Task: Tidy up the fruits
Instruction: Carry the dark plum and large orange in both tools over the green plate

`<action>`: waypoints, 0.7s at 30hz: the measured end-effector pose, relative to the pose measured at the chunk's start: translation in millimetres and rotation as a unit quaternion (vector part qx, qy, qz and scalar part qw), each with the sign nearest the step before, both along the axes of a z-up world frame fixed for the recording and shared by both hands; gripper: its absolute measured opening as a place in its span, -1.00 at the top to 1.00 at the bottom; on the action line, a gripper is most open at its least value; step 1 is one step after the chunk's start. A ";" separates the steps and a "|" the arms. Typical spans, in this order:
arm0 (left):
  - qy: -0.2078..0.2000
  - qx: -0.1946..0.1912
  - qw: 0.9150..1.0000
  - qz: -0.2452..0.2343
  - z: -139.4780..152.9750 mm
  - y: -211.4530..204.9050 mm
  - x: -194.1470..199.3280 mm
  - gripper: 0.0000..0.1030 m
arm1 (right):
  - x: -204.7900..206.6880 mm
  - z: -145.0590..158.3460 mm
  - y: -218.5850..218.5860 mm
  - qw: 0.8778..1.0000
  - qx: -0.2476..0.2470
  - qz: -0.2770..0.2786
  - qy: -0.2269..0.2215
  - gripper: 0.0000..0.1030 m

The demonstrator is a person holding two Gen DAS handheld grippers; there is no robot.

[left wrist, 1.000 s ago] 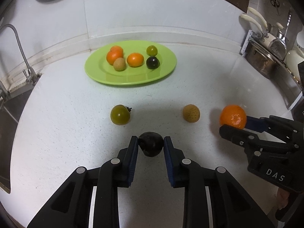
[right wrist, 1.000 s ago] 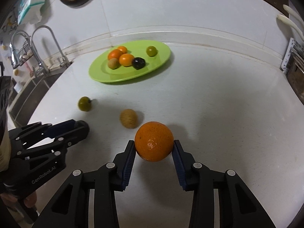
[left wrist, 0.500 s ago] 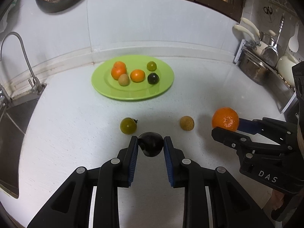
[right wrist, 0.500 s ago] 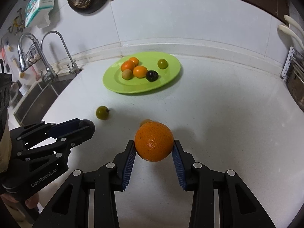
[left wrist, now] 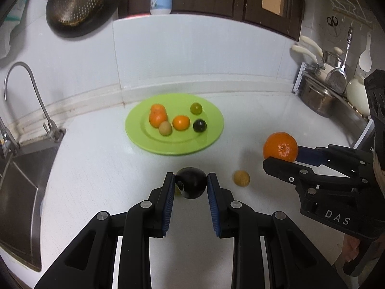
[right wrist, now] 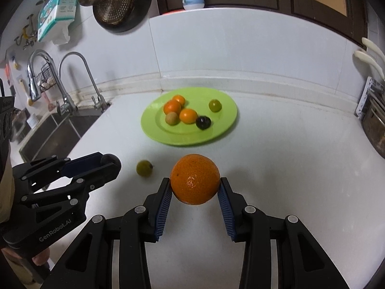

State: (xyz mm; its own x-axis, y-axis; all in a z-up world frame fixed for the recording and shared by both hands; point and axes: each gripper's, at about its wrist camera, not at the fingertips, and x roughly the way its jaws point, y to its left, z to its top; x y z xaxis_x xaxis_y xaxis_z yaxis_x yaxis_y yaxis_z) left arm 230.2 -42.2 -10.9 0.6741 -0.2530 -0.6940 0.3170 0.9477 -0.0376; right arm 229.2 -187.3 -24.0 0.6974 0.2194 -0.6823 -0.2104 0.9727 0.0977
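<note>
Two tongs clenched on dark plum (left wrist: 191,186) and orange (right wrist: 195,179) above white speckled kitchen counter (left wrist: 96,168) beside sink (left wrist: 21,168).

The right tongs (right wrist: 195,187) clamp a large orange (right wrist: 195,179) between their blue pads, clear of the white bench (right wrist: 276,149). At the left edge the left tongs (right wrist: 108,162) grip a dark round fruit (right wrist: 111,160). A small green fruit (right wrist: 144,167) lies on the bench between the two tongs. Farther back a green plate (right wrist: 221,130) carries three small oranges, a tan fruit, a dark fruit and a green one. A sink (right wrist: 55,130) with taps sits at the left.
</note>
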 end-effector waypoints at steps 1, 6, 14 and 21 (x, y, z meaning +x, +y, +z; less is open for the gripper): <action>-0.004 0.000 1.000 -0.001 2.6 0.8 1.3 0.47 | 1.3 2.7 1.0 1.000 0.000 0.001 -0.003 0.22; -0.021 0.003 1.000 -0.002 13.9 4.2 7.9 0.47 | 8.3 13.0 4.9 1.000 0.004 0.006 -0.017 0.22; -0.044 0.014 0.999 -0.004 27.7 10.2 23.1 0.47 | 24.2 23.0 13.9 0.999 0.013 0.014 -0.029 0.22; -0.053 0.016 0.998 -0.012 35.8 16.8 45.6 0.47 | 43.2 32.9 24.2 0.999 0.013 0.020 -0.038 0.22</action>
